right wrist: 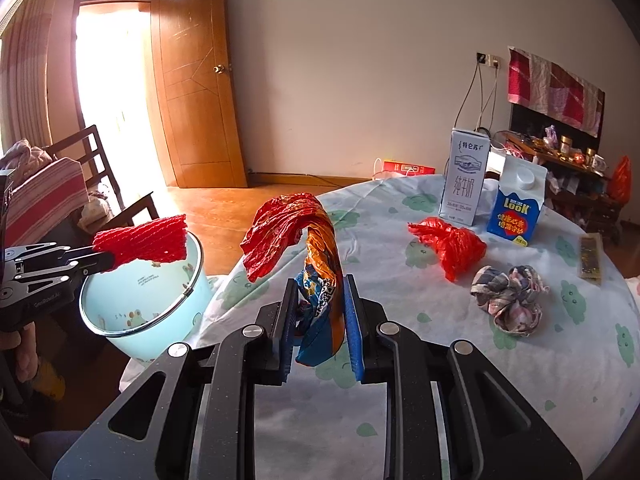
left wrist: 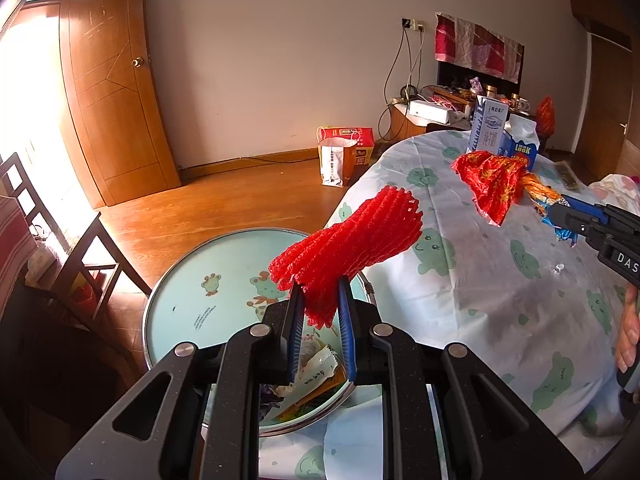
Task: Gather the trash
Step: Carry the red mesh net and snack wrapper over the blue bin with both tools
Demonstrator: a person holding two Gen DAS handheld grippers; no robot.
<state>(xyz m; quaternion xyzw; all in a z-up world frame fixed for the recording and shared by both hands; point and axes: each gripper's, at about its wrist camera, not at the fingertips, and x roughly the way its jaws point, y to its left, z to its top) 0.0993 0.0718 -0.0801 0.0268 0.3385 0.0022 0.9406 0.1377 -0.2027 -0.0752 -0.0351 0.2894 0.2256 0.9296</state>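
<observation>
My left gripper [left wrist: 320, 320] pinches the red foam net [left wrist: 348, 240] over the bin [right wrist: 144, 280]; my right gripper [right wrist: 320, 320] pinches a crinkly wrapper [right wrist: 296, 232] beside the bin

Two cartons [right wrist: 464, 178]; two tongs [right wrist: 320, 320]; one bin [right wrist: 148, 280]; perhaps five trash pieces [right wrist: 452, 246]

The left gripper's [left wrist: 320, 312] black frame hides most of the trash inside the pale blue round plastic bin [left wrist: 192, 280]. At three o'clock in the left wrist view, a person's hand [left wrist: 628, 332] is cut off by the edge. The print on the yellow flat packet [right wrist: 591, 258] is too small to read.
</observation>
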